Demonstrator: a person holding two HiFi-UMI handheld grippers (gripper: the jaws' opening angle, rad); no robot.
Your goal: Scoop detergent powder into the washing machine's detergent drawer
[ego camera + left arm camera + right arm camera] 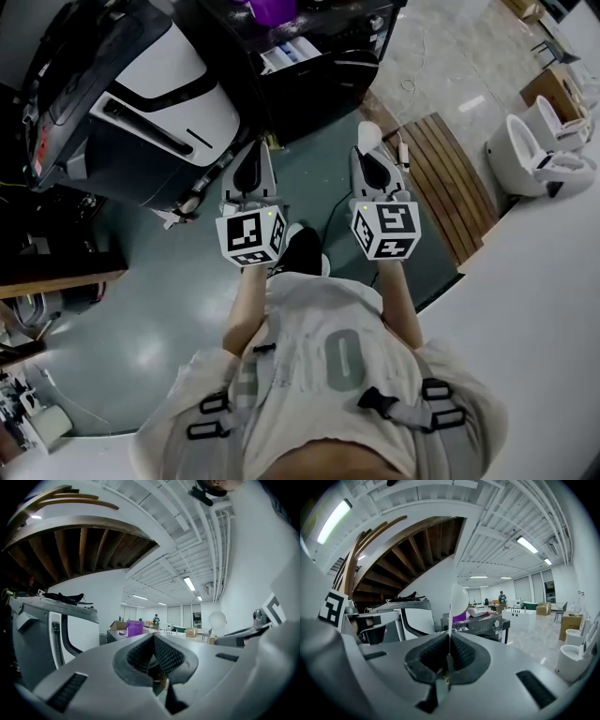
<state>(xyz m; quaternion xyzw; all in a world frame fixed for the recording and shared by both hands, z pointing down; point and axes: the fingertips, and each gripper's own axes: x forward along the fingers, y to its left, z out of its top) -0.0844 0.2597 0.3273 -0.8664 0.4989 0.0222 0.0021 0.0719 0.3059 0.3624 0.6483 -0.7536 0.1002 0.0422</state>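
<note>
The white plastic scoop juts straight ahead from the right gripper. Its thin handle is pinched between the jaws, and its rounded bowl is at the far end, toward the dark washing machine. The left gripper has its jaws pressed together on nothing. A purple tub stands on the machine; its contents are hidden.

The forearms are stretched forward and the two grippers are held side by side. The jaws of the left gripper are pressed together with nothing between them. The jaws of the right gripper are closed on the thin handle of a white scoop.
</note>
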